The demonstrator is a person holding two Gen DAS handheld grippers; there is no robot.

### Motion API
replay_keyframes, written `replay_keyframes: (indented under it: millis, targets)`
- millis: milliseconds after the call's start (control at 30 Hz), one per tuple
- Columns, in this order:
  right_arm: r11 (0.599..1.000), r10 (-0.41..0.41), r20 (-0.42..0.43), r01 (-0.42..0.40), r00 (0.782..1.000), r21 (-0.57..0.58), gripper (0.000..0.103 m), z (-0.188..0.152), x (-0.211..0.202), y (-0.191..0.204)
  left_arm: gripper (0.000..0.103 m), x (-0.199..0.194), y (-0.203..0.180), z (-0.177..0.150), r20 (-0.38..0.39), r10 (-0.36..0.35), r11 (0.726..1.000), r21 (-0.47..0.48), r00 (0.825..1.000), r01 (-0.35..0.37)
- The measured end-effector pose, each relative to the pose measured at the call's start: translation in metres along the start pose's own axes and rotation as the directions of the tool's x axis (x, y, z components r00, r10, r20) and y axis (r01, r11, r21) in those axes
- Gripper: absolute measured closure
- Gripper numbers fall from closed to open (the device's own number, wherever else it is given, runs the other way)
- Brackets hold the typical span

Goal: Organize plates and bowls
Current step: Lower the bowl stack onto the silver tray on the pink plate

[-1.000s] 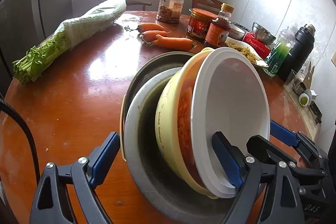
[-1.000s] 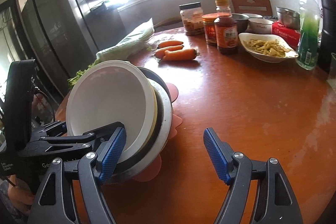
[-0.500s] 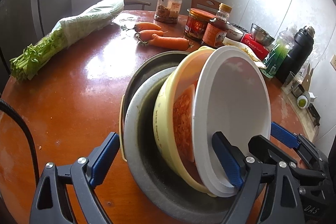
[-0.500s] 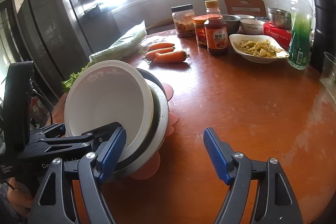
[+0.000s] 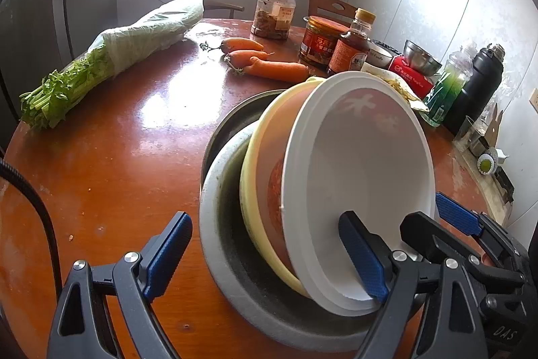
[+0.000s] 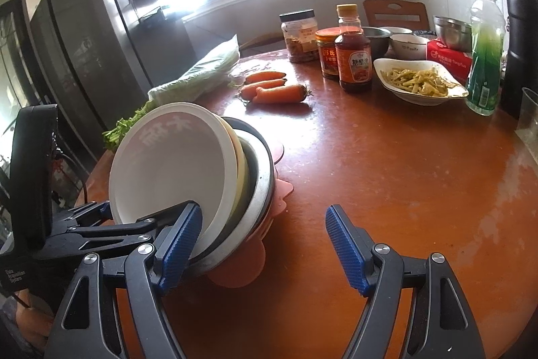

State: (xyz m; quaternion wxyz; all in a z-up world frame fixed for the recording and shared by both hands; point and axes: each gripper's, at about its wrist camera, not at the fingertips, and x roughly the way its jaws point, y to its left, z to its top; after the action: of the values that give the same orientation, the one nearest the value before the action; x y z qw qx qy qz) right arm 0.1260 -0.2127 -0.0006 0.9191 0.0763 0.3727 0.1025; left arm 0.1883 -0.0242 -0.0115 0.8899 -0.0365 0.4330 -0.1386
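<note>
A stack of nested bowls stands tipped up on its near rim, its opening towards me. The white bowl is innermost, then a yellow bowl, a grey metal bowl and a dark one. A pink scalloped plate lies under them. My left gripper is open astride the rim. One of its fingers is inside the white bowl, and a strip of table shows between the other pad and the grey bowl. My right gripper is open, its left pad at the white bowl's lower rim.
On the round brown table lie carrots and bagged greens. Jars and a sauce bottle stand behind them. A dish of food, a green bottle and a black flask are at the right. A fridge stands at the left.
The white bowl's opening faces the left wrist camera a little more than before. Both grippers hold the same opening and stay at the stack's rim.
</note>
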Motion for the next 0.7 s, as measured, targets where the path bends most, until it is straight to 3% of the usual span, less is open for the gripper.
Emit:
replay_keyframes:
  millis: [700]
  targets:
    - [1.000, -0.017, 0.016, 0.017, 1.000, 0.023, 0.025, 0.003, -0.005, 0.004, 0.014, -0.012, 0.008, 0.001, 0.026, -0.031, 0.999, -0.017, 0.999, 0.032]
